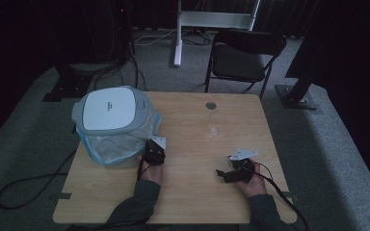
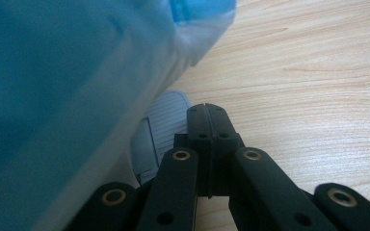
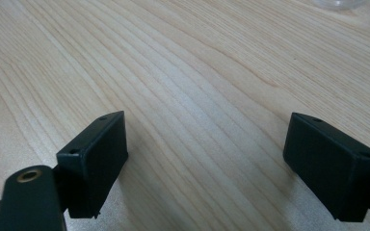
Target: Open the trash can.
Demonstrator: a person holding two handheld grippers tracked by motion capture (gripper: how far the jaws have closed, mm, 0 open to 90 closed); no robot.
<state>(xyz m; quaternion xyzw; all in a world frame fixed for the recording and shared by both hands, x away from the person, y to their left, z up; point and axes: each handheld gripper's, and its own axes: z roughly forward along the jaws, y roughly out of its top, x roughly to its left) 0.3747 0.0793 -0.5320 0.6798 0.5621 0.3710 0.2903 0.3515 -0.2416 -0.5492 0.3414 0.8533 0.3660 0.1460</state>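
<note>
Jaws of left gripper (image 2: 206, 113) closed beside bin (image 1: 113, 126), lid logo unreadable

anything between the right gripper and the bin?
Mostly bare wooden table in the high view; the left gripper, jaws shut, sits right beside the bin. The right gripper is open.

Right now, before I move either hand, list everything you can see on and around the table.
Table: one, light wood, centre of the high view.
Bin: one, white lid with pale grey rim, lined with a blue-tinted bag, at the table's left side.
Grey ridged pedal: one, at the bin's foot, beside the left gripper's tips.
Clear cup: one, transparent, on the far half of the table.
Folding chair: one, black, behind the table.
White frame: one, on the floor at the back.
Left gripper: black, jaws shut, next to the bin.
Right gripper: black, jaws open over bare wood.
</note>
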